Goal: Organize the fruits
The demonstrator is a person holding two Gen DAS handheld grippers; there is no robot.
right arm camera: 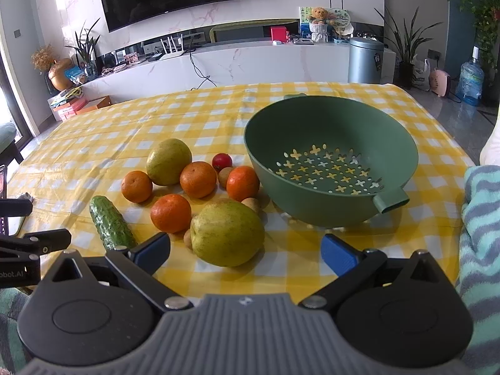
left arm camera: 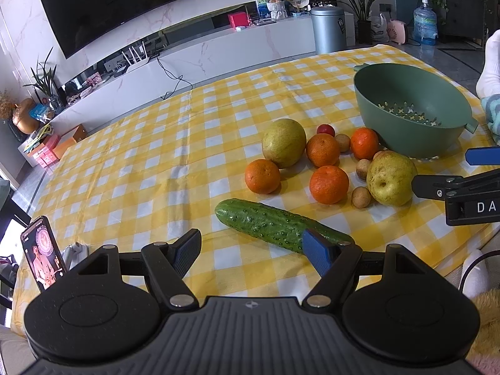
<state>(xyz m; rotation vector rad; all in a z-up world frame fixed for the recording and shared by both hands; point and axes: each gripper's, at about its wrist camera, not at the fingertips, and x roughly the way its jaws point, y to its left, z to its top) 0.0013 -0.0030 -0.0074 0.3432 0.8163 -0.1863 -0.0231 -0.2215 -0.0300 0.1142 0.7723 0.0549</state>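
An empty green colander (right arm camera: 331,162) (left arm camera: 409,106) stands on the yellow checked tablecloth. To its left lies a cluster of fruit: two yellow-green pears (right arm camera: 226,232) (right arm camera: 168,162), several oranges (right arm camera: 171,213), small brown fruits (left arm camera: 361,197) and a red one (right arm camera: 222,161). A cucumber (left arm camera: 275,225) (right arm camera: 111,223) lies nearest the left side. My right gripper (right arm camera: 245,254) is open, just in front of the near pear. My left gripper (left arm camera: 254,253) is open, its right finger over the cucumber's near end. The right gripper (left arm camera: 450,172) also shows beside the pear (left arm camera: 390,178).
A phone (left arm camera: 43,261) stands at the table's near left corner. A striped towel (right arm camera: 481,218) lies at the right edge. Behind the table are a white TV cabinet (right arm camera: 250,62), a grey bin (right arm camera: 365,61) and plants. The tablecloth's (left arm camera: 140,156) left half is bare.
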